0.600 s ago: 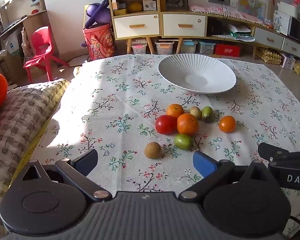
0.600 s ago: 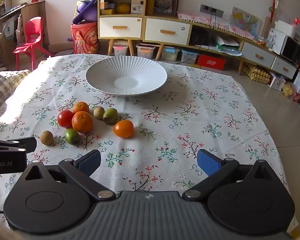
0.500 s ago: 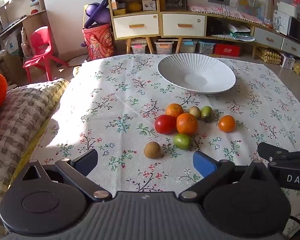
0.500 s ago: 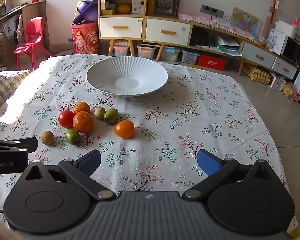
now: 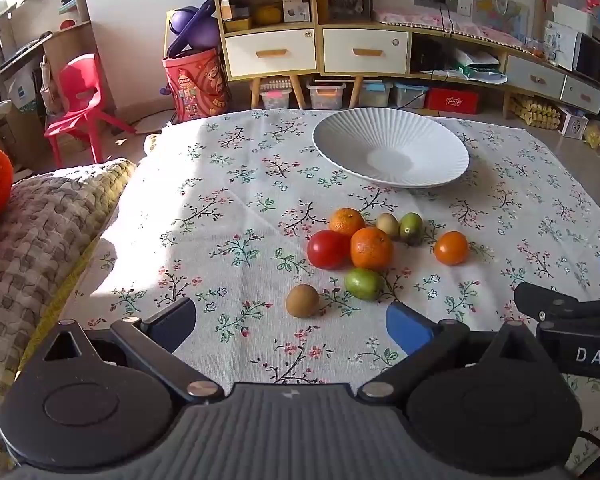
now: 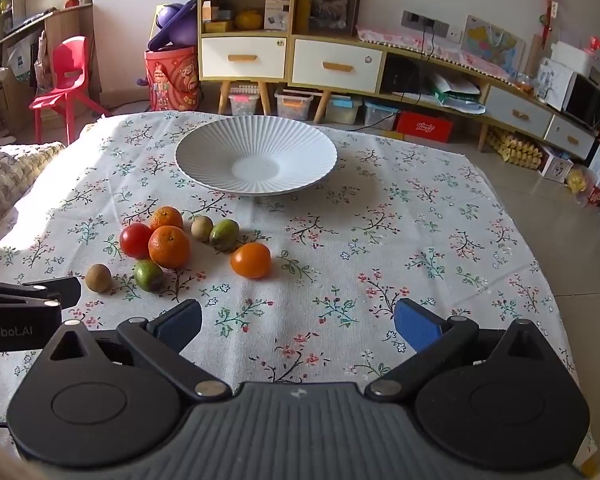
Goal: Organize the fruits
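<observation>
Both tongs were wide open and held nothing: your left tongs [image 5: 291, 322] hovered low over the near edge of the bench [image 5: 228, 184], and your right tongs [image 6: 298, 324] did the same just beside it, on your right. You kept them level and pointed forward, toward the white plate [image 6: 204, 168], which stood empty at the far side of the flowered cloth.

All the fruits lay loose on the cloth between the tongs and the plate. The brown kiwi [image 5: 302, 300] was nearest to your left tongs, almost centred between the blue pads, so it seemed the likely first pick (only my judgement). Behind it the green fruit [image 5: 363, 283], the tomato [image 5: 328, 249] and the big orange [image 5: 371, 249] sat close together, apparently touching. The small orange fruit [image 6: 251, 260] lay apart, nearer to your right tongs.
</observation>
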